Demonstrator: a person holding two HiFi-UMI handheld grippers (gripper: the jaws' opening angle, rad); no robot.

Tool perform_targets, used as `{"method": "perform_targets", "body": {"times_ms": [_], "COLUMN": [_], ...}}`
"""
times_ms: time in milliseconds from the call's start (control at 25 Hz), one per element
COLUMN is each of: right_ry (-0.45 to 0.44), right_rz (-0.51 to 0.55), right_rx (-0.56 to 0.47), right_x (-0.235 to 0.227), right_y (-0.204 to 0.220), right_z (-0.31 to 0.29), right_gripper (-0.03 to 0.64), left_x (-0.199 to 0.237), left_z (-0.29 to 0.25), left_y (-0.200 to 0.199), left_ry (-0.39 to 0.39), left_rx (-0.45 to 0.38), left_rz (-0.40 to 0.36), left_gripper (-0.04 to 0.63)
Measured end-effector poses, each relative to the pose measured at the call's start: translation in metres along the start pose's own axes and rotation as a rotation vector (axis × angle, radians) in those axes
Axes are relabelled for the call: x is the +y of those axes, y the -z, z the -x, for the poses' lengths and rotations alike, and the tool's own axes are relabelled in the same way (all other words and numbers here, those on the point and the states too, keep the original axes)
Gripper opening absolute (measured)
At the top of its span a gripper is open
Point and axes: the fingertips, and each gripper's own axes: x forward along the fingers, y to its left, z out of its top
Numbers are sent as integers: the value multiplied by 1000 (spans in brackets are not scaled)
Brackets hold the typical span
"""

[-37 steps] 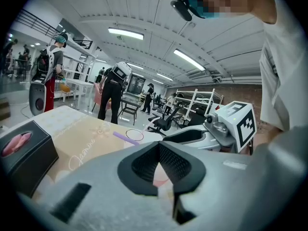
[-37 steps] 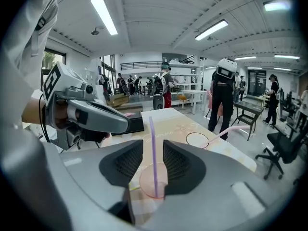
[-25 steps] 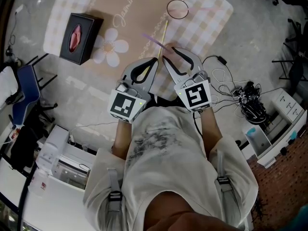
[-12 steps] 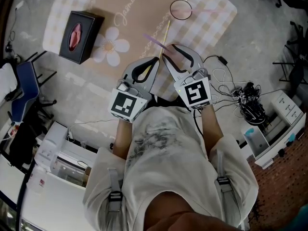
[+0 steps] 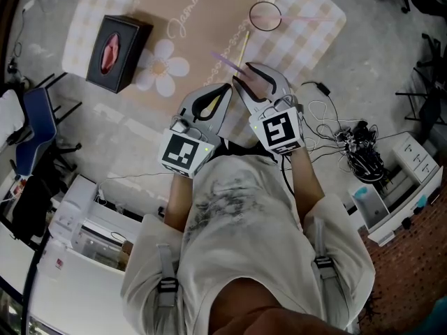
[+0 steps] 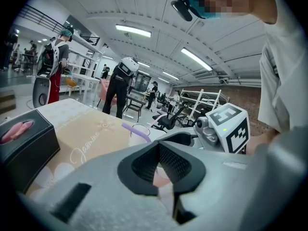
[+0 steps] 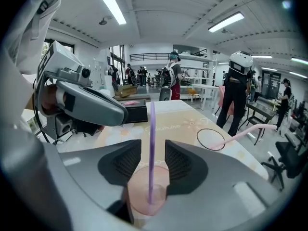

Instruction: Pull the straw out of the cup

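A black tissue box [image 5: 115, 45] sits at ten o'clock from the person's hands. The left tool [image 5: 227, 88] hangs beside it with its jaws closed together and nothing between them.

Just right of it, a pale pink cup [image 7: 144, 196] stands on the worktop [image 5: 202, 19], and a purple straw [image 7: 152, 129] rises from inside it. In the right gripper view the straw runs from six o'clock up to twelve, close to upright. In the head view it leans toward ten o'clock.

The right tool [image 7: 153, 160] is the nearer one. Its jaws have just been opening and stand wide apart. The straw passes between the pads without touching either, and the cup lies directly below. Closing here should catch the shaft above the rim.

At one o'clock, well apart, a second clear cup [image 5: 252, 16] holds a pink straw [image 7: 245, 133].

The worktop wears a beige and checked cloth with a white flower print [image 5: 162, 68]. Around it are a grey floor, loose cables [image 5: 356, 145], office chairs, strip lights and standing people.
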Motion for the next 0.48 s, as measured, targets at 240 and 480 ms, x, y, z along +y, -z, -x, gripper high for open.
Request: {"method": "perform_targets", "body": {"times_ms": [240,480], "right_ry": [0,3], "right_rz": [-1,-2], "right_rx": [-2,-5], "right_x": [1,1], "right_y": [-2,-1], "right_z": [-3,-6], "right_gripper": [141,106], "left_x": [3,3], "left_z": [3,2], "left_y": [3,6], "left_ry": [-6,-4], "left_rx": [5,11], "left_rz": [11,10], "left_gripper": [8,8]}}
